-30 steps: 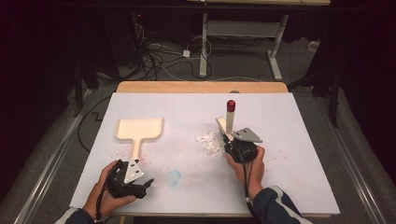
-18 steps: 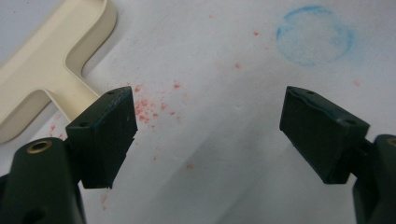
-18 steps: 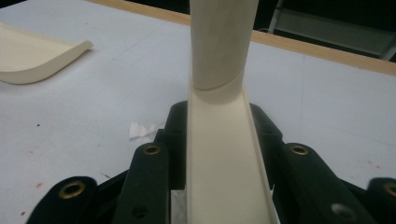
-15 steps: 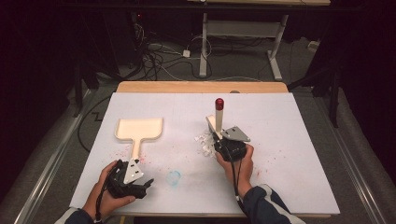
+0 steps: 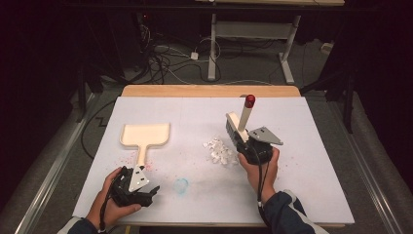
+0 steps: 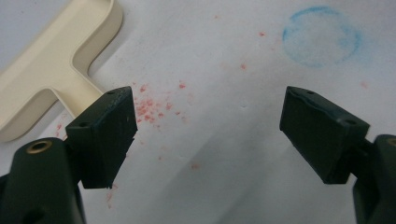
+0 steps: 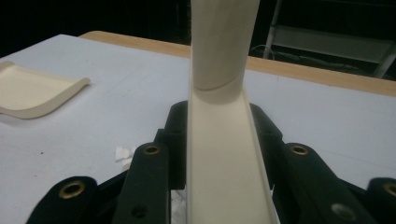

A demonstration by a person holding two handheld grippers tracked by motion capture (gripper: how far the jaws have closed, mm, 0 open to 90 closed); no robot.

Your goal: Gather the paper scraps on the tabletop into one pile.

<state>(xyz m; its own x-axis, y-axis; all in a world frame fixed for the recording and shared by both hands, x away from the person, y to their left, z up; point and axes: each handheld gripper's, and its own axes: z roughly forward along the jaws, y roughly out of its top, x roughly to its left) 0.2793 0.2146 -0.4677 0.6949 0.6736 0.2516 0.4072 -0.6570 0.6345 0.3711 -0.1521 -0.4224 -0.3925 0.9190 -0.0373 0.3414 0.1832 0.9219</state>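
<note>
Now: brush sits just right of the scrap pile

Right gripper is clenched on the brush, handle long axis upright with its red tip on top. Scrap pile lies just left of the brush head; dustpan is well left of the pile. Left gripper, released and empty, sits near the dustpan's handle end, the nearer 1 of the 2 hands to it.

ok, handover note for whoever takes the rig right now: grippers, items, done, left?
Right gripper: shut on the brush, handle up, by the scraps.
Left gripper: open, empty, near the dustpan handle.
Dustpan: flat on the table, not held.
White paper scraps: one pile beside the brush.
Done: brush picked up.
Left, likely: grab the dustpan, sweep the scraps in.
</note>
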